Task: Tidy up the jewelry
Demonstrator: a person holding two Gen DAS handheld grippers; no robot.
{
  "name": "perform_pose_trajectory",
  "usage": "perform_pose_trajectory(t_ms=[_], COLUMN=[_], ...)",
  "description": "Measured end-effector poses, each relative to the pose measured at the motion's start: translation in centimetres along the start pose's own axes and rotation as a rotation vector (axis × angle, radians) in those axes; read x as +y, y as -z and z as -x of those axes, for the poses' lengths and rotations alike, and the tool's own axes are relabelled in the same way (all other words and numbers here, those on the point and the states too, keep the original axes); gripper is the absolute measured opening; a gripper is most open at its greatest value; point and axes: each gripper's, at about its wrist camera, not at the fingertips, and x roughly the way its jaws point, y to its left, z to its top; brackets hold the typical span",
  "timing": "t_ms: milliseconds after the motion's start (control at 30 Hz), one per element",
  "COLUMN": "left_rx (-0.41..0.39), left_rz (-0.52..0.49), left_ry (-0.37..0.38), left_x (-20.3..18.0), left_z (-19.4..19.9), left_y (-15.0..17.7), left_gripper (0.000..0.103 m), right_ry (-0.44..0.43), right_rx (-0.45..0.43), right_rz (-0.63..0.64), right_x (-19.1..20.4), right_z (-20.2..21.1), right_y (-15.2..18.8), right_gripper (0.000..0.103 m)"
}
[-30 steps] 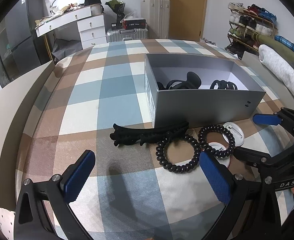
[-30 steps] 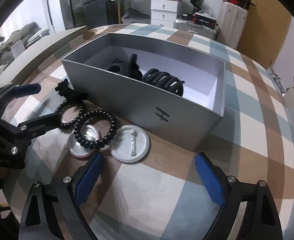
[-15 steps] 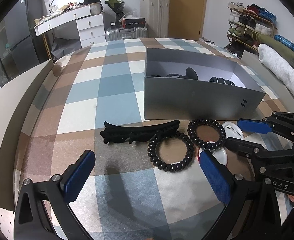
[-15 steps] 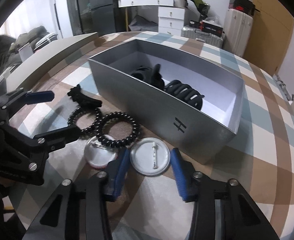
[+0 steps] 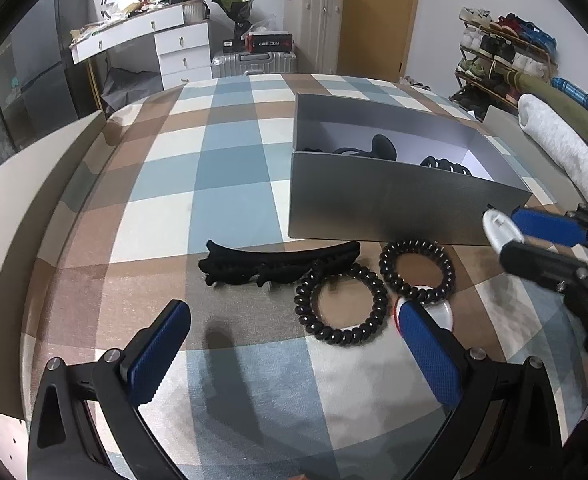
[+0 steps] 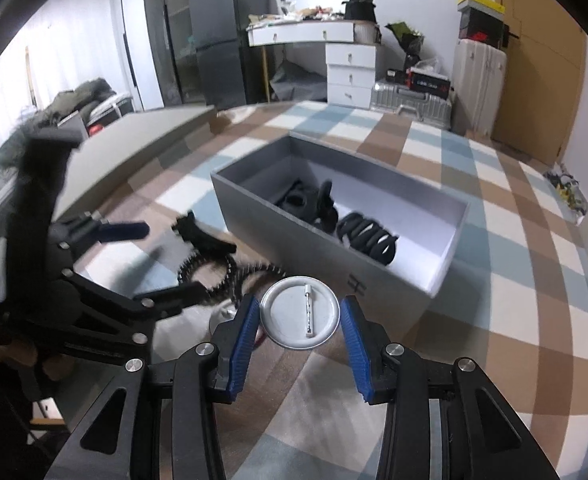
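Note:
My right gripper (image 6: 300,322) is shut on a round white pin badge (image 6: 301,313), back side up, held above the checked cloth in front of the grey box (image 6: 434,280); the badge also shows in the left wrist view (image 5: 501,231). The grey box (image 5: 394,208) holds black hair clips (image 6: 368,237). My left gripper (image 5: 294,344) is open and empty, low over the cloth. Before it lie a long black hair clip (image 5: 278,261), two black spiral hair ties (image 5: 341,305) (image 5: 417,269) and a second badge (image 5: 440,312) under the right tie.
A grey lid or board (image 5: 22,208) runs along the left edge of the bed. A white dresser (image 5: 174,48), suitcases (image 5: 314,28) and a shoe rack (image 5: 506,52) stand beyond. Folded bedding (image 5: 562,148) lies right of the box.
My right gripper closed on the white badge and lifted it off the cloth toward the box. My left gripper stayed open and drew back slightly.

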Motion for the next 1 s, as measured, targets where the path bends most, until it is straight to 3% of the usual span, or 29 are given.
perform_pose_trajectory(t_ms=[333, 533, 600, 733, 1000], left_rx=[0.033, 0.026, 0.03, 0.024, 0.008], left_rz=[0.089, 0.062, 0.034, 0.011, 0.041], left_ry=[0.034, 0.036, 0.031, 0.059, 0.072], left_x=[1.0, 0.5, 0.1, -0.3, 0.3], left_z=[-0.7, -0.6, -0.6, -0.3, -0.1], left_y=[-0.4, -0.4, -0.3, -0.1, -0.4], left_gripper=[0.101, 0.1, 0.084, 0.069, 0.067], right_ry=[0.008, 0.016, 0.016, 0.017, 0.017], right_rx=[-0.034, -0.034, -0.036, -0.037, -0.041], right_rz=[-0.04, -0.045, -0.048, -0.047, -0.05], right_x=[-1.6, -1.9, -2.0, -2.0, -2.1], right_z=[1.1, 1.2, 1.3, 1.4, 1.5], right_y=[-0.5, -0.4, -0.4, -0.4, -0.4], right_gripper=[0.041, 0.041, 0.041, 0.041, 0.041])
